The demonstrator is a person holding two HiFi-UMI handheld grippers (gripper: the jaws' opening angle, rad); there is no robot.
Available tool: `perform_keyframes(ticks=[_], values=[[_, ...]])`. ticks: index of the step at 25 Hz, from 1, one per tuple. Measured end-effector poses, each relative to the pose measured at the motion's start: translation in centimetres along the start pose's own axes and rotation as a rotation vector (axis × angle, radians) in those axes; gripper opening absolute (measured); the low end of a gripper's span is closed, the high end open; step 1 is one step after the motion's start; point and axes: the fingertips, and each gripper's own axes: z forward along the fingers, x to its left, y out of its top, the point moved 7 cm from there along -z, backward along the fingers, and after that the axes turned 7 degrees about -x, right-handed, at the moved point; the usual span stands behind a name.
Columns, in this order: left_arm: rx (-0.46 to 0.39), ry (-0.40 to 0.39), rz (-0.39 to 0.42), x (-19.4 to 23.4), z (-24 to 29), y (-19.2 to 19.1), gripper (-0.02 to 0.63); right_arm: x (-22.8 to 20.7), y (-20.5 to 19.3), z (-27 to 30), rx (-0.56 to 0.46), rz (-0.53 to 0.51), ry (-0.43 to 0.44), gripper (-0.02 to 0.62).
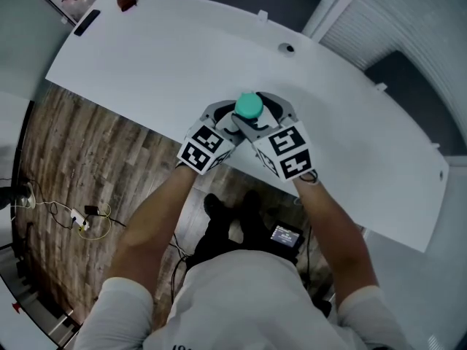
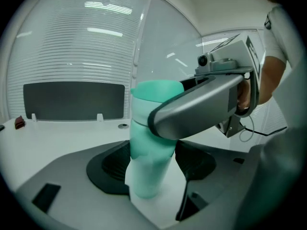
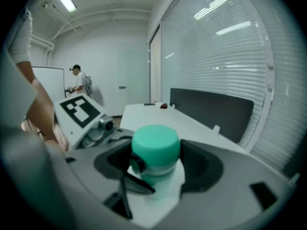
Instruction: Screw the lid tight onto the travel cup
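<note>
A mint-green travel cup (image 1: pixel 248 106) stands upright on the white table (image 1: pixel 168 64), close to its near edge. My left gripper (image 1: pixel 235 119) is shut on the cup's body (image 2: pixel 146 169), its dark pads pressing both sides low down. From the other side my right gripper (image 1: pixel 261 117) is shut on the round lid (image 3: pixel 156 146), which sits on top of the cup. In the left gripper view the right gripper's grey jaw crosses in front of the cup just under the lid (image 2: pixel 157 91) and hides the seam between lid and body.
A small red object (image 1: pixel 126 0) and a black bar (image 1: pixel 86 22) lie at the table's far left end. A round grommet (image 1: pixel 289 48) sits farther back. Cables (image 1: pixel 80 217) lie on the wooden floor below. A person (image 3: pixel 79 84) stands far off in the room.
</note>
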Motion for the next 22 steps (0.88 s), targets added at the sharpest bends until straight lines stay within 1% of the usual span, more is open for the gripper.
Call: perform_keyframes(ticks=[5,7,9,10,11,14,16,17,20,22], values=[[-0.023,0.124,-0.006,-0.7,0.0,-0.2,0.309,0.4,0.0,0.0,0.017,0.063,-0.142,0.301],[-0.023,0.171,-0.015,-0.9,0.1,-0.2,0.307,0.4,-0.1,0.0,0.022,0.079,-0.172,0.301],[-0.014,0.192,-0.026,-1.1,0.2,-0.1,0.307,0.3,0.0,0.0,0.024,0.080,-0.176,0.301],[-0.008,0.180,-0.027,-1.1,0.2,-0.2,0.307,0.3,0.0,-0.1,0.024,0.075,-0.167,0.301],[0.001,0.151,-0.017,-1.1,0.1,-0.2,0.308,0.3,-0.1,-0.2,0.023,0.067,-0.152,0.302],[0.056,0.021,0.065,-0.5,-0.6,-0.6,0.308,0.2,-0.2,-0.4,0.018,0.034,-0.083,0.304],[0.095,-0.046,0.098,0.4,-1.0,-0.9,0.311,0.2,-0.2,-0.4,0.007,0.004,-0.019,0.304],[0.113,-0.076,0.103,0.8,-1.1,-1.0,0.322,0.2,-0.1,-0.4,-0.001,-0.014,0.016,0.304],[0.155,-0.159,0.107,0.7,-0.3,-1.0,0.322,0.5,0.0,-0.3,-0.021,-0.061,0.113,0.304],[0.151,-0.168,0.093,0.3,0.3,-0.8,0.322,0.7,-0.1,-0.2,-0.028,-0.057,0.131,0.304]])
